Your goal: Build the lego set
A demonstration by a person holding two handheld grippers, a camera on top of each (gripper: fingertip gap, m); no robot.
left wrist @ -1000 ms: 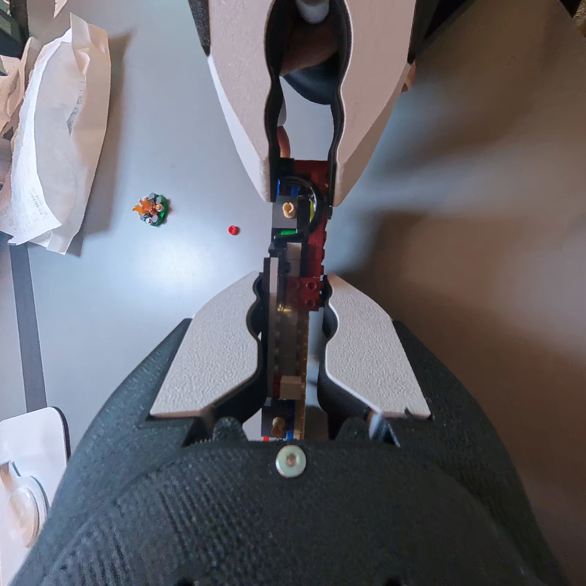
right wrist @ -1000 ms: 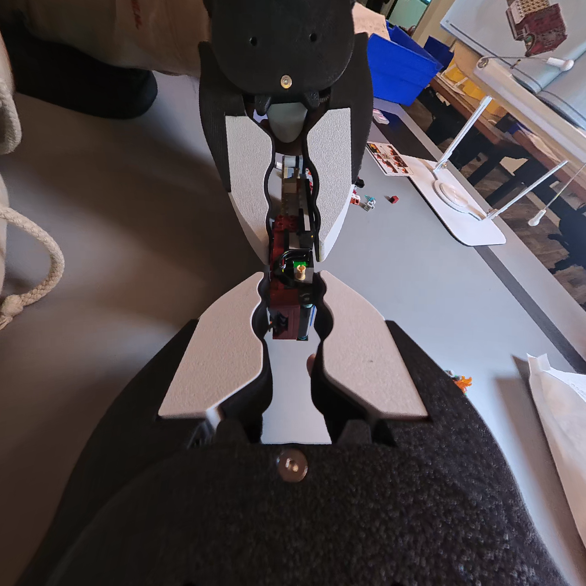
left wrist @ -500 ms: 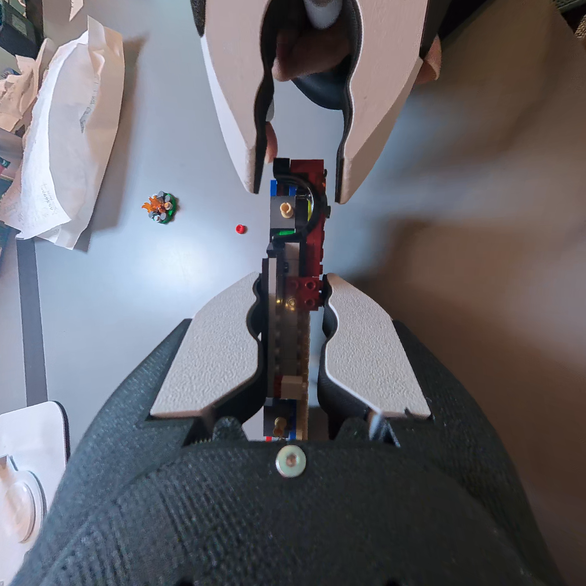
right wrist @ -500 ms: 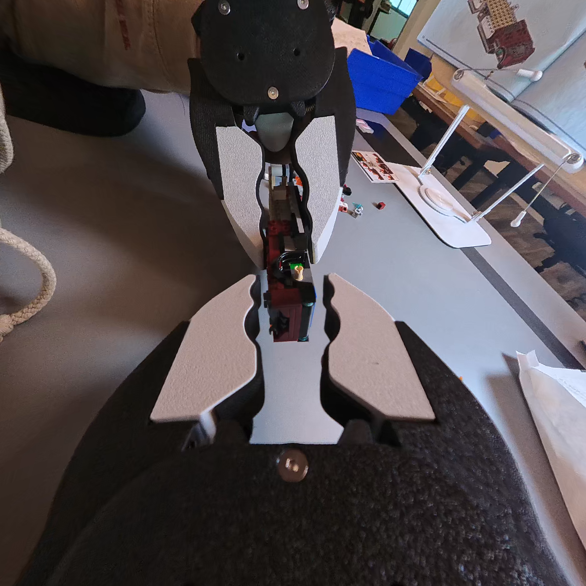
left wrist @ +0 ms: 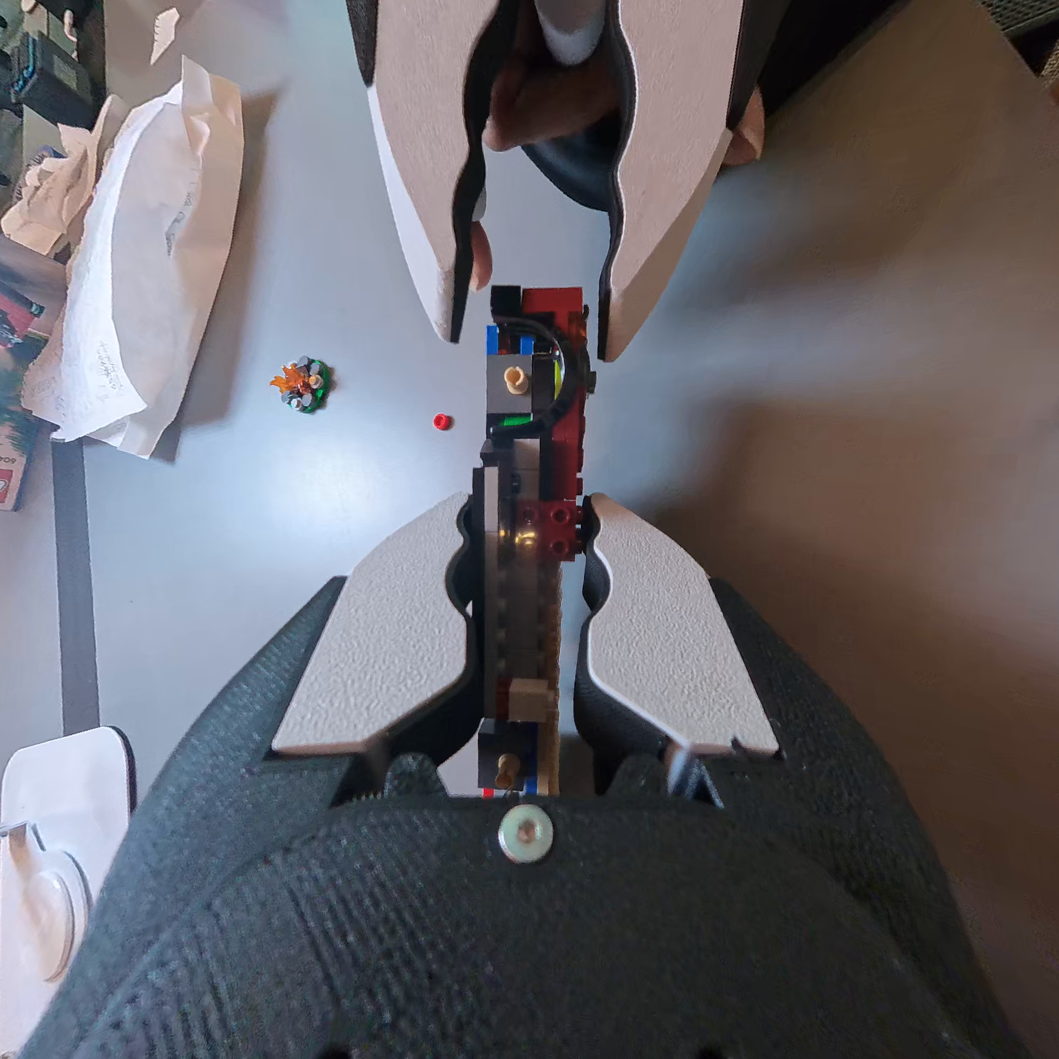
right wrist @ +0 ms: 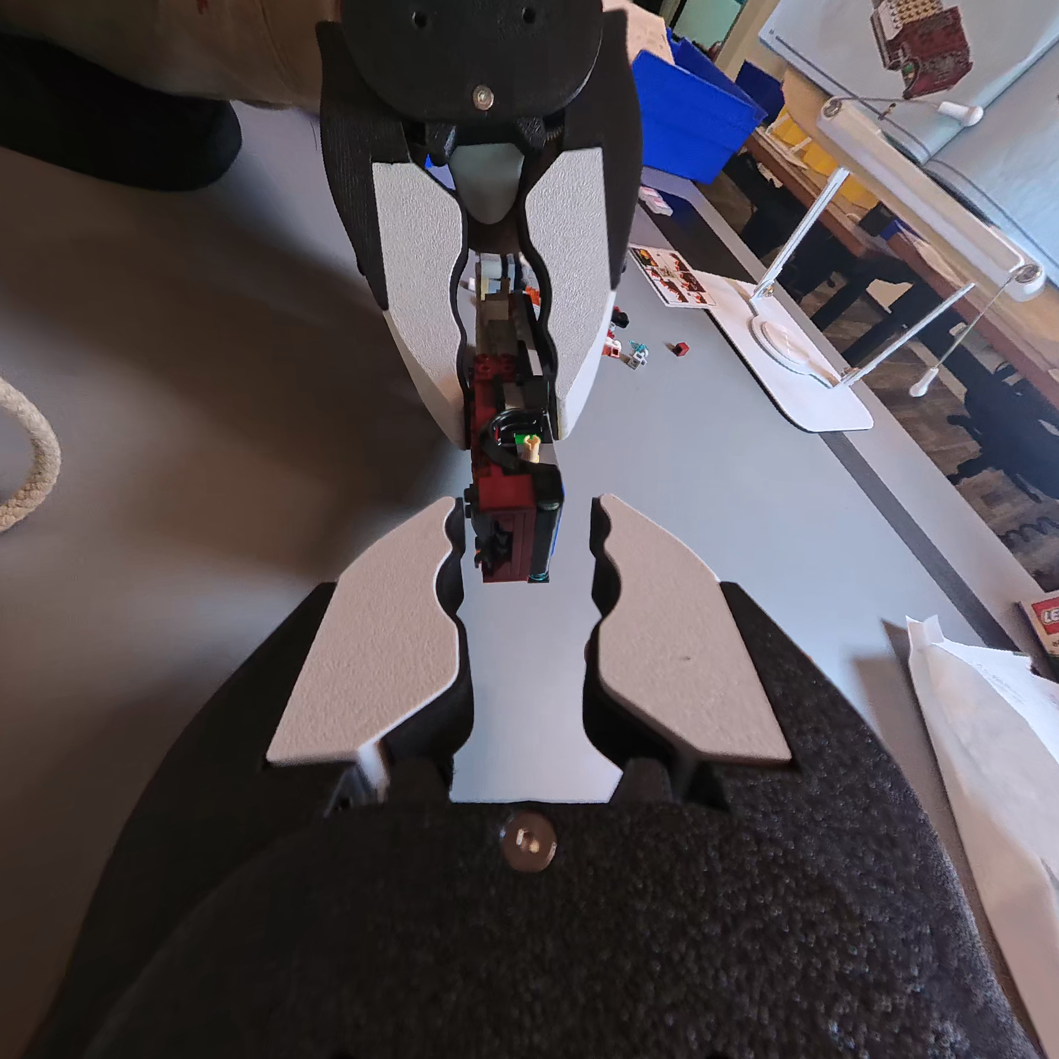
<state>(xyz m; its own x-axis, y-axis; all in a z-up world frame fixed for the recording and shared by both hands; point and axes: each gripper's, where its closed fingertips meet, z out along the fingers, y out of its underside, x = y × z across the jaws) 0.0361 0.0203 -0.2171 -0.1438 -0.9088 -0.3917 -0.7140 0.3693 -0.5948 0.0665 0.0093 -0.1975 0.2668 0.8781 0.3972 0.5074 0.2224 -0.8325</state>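
My left gripper (left wrist: 530, 504) is shut on a long brick-built model (left wrist: 533, 401) of dark red, black, grey and tan pieces and holds it above the grey table (left wrist: 258, 573). Both pads press on its sides. The model's far end sticks out toward my right gripper (left wrist: 530, 344), which faces it with its fingers spread to either side. In the right wrist view my right gripper (right wrist: 526, 504) is open. The model's dark red end (right wrist: 510, 516) stands between its pads with a gap on the right side. The left gripper (right wrist: 512, 438) grips the model behind that.
A small green round piece with an orange flame (left wrist: 301, 385) and a red stud (left wrist: 442, 422) lie on the table. White paper bags (left wrist: 149, 258) lie at the left. A white lamp base (right wrist: 802, 372), a booklet (right wrist: 670, 278), loose small pieces (right wrist: 630, 349) and blue bins (right wrist: 687, 114) are farther off. My hands' fingertips stand some 5 centimetres from each other.
My right gripper was shut on the model's far end a second ago; its fingers have spread apart and let go. My left gripper has kept its hold on the model.
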